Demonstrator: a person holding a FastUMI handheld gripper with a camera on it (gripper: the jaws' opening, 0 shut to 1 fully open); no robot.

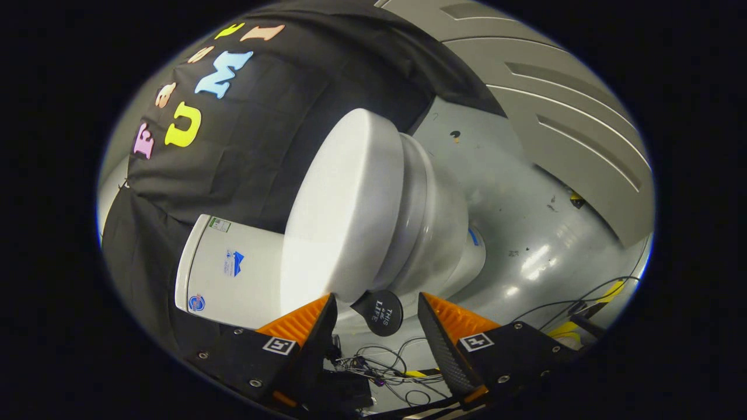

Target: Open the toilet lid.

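The tool (377, 318) was open, its fingers (303, 321) spread apart and holding nothing. The closed toilet lid (341, 210) lay just ahead of the fingers, resting on the bowl (435, 233). A round dark tab (382, 313) sat between the fingertips. The tank (233, 274) stood beyond the lid. Loose cables (385, 373) lay on the floor (525, 233) near the fingers.

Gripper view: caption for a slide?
Open gripper approaches the closed white toilet lid, a round black tag between its fingers.
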